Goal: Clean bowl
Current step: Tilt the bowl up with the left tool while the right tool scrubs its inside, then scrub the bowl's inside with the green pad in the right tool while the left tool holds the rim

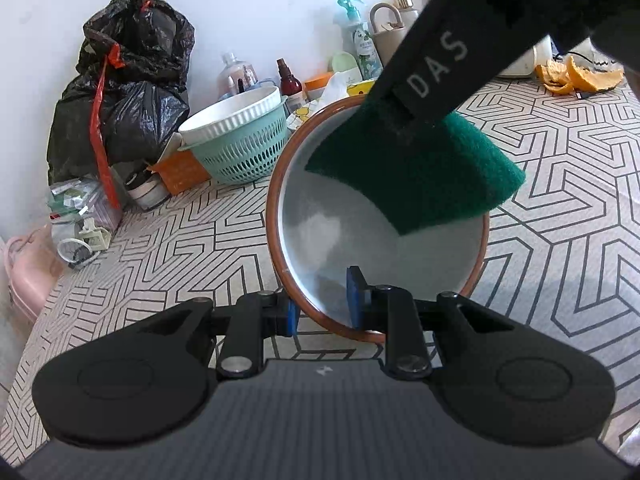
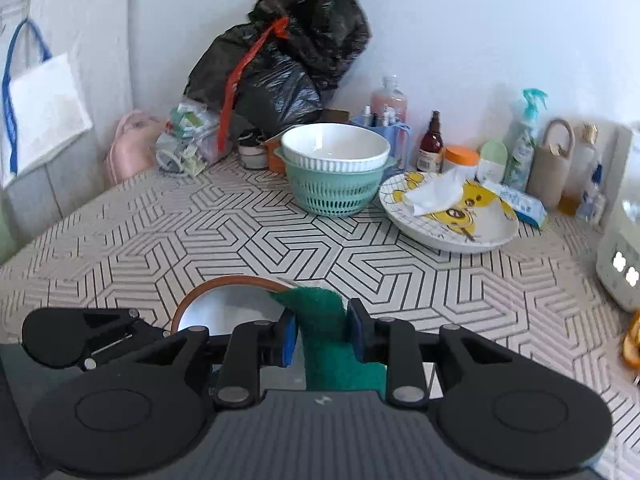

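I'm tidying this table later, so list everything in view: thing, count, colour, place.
bowl: one, white, brown rim, tilted, front.
scouring pad: one, green, over bowl.
colander: one, mint, white dish inside, back.
plate: one, yellow cartoon print, tissue on it, right of the colander.
rubbish bag: one, black, back wall.
bottles: several, back wall.
orange peel: orange, far right.
left tongs: clamp bowl rim.
right tongs: hold pad.
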The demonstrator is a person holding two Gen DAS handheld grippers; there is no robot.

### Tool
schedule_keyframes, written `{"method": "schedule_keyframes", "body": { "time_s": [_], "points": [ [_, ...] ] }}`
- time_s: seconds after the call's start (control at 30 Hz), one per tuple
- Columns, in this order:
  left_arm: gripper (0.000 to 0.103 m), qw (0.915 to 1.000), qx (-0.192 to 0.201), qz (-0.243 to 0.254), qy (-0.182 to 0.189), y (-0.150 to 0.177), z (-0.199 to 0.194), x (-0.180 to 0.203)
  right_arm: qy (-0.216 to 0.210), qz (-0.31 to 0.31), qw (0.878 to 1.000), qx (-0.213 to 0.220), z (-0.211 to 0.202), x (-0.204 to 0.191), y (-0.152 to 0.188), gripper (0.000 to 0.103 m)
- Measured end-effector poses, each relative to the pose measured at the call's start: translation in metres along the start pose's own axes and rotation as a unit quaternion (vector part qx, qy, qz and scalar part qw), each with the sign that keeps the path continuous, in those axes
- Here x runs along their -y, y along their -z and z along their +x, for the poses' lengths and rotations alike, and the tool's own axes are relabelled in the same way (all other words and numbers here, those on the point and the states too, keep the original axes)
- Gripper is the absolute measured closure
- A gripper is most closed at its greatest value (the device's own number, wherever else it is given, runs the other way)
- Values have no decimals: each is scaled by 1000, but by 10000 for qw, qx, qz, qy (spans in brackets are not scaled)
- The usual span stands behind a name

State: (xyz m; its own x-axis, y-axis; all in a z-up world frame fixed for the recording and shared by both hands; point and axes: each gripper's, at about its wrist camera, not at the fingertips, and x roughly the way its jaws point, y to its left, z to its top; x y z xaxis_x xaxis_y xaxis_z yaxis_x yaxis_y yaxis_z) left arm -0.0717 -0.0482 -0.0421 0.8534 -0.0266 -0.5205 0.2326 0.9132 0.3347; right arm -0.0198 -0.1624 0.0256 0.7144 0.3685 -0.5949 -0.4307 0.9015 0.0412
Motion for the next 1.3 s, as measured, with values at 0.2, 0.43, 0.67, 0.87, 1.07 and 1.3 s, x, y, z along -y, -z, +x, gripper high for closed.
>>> {"method": "schedule_keyframes", "body": {
  "time_s": [0.2,0.43,0.67,0.87,1.07,1.3],
  "points": [
    [83,10000,69,45,-49,-3,-1,2,-8,544,9984,-152,4,19,14,77],
    [83,9997,91,208,-118,-1,-2,5,-181,943,9950,-267,9,35,26,78],
    [82,9989,151,388,-231,1,-4,12,-181,822,9958,-367,3,30,12,78],
    [82,9988,136,412,-242,1,-4,13,4,498,9984,-272,-6,16,1,78],
    [81,9991,79,374,-203,0,-2,12,284,-96,9995,-140,-12,-9,-8,76],
    [81,9993,53,301,-198,0,-1,11,263,-297,9992,31,-16,-14,-4,75]
  ]
}}
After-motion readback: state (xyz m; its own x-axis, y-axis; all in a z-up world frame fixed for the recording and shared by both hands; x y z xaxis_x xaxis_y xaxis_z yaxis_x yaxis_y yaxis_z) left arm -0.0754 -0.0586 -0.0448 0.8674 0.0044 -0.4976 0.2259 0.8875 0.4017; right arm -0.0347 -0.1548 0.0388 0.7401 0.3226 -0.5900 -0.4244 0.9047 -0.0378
